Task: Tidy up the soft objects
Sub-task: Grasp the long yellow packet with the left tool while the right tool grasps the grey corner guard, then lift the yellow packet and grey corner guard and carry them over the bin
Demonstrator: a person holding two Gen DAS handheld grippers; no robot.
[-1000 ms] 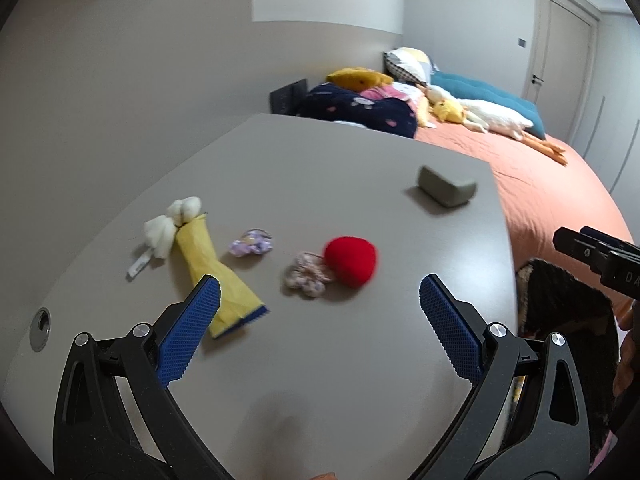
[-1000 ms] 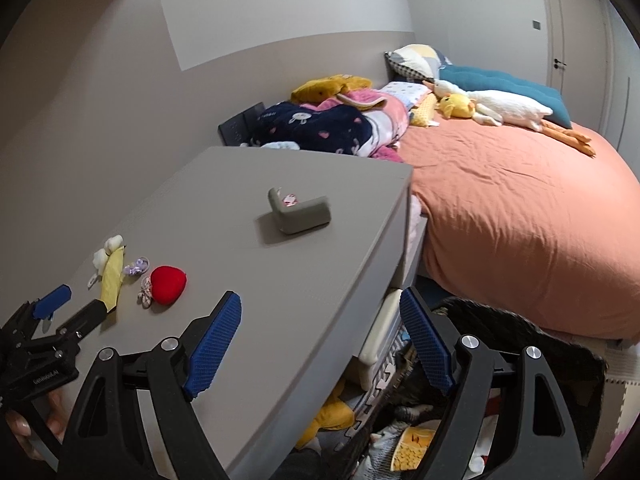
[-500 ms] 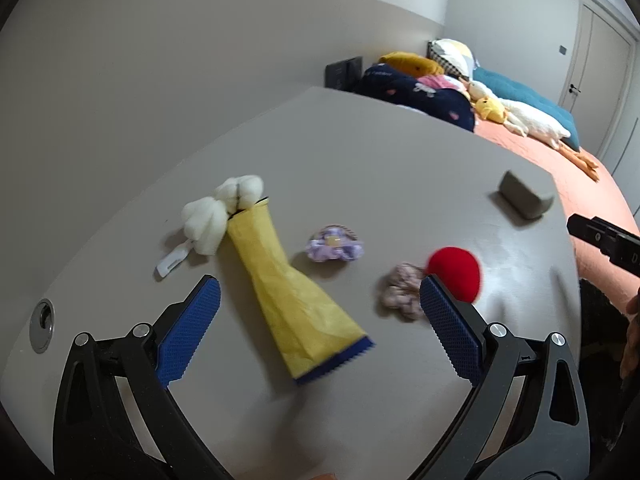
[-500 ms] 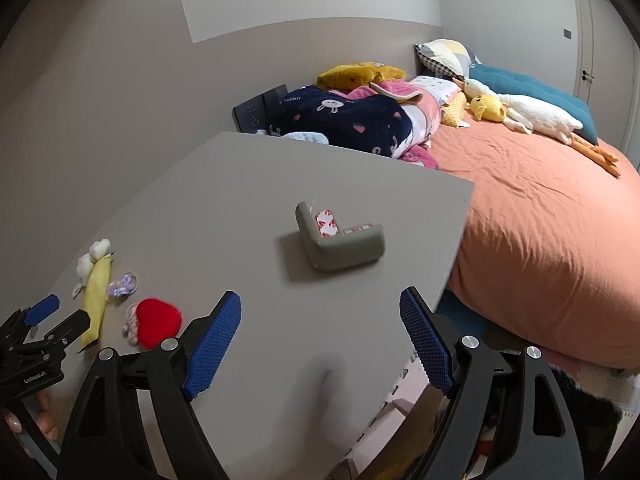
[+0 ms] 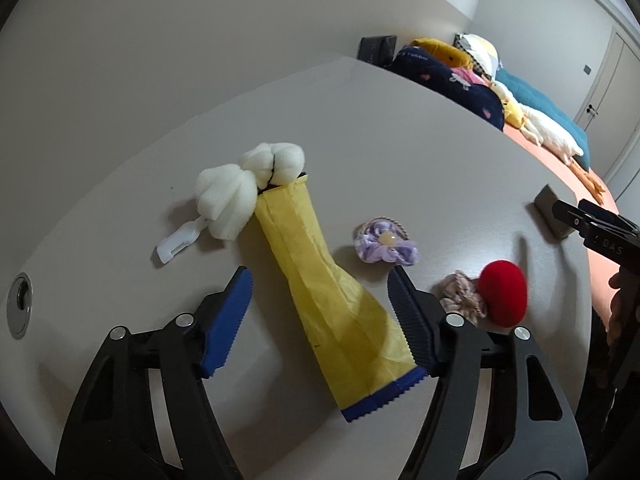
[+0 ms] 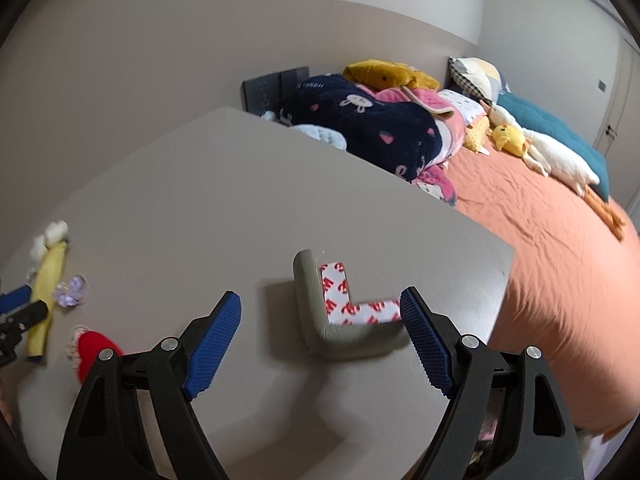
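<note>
Blue pads of the left hand-held gripper (image 5: 320, 312) straddle the wide, blue-hemmed end of the yellow cloth sleeve (image 5: 320, 280); the jaws have just been closing but stand spread, not yet pressing it. The sleeve's long axis runs away from this gripper up the worktop (image 5: 400, 120) to the white foam puffs (image 5: 248, 184). Well to the right, the right hand-held gripper (image 6: 320, 320), jaws spread, frames the grey L-shaped foam corner guard (image 6: 316, 316). Judging by this, each hand takes its nearer piece.
</note>
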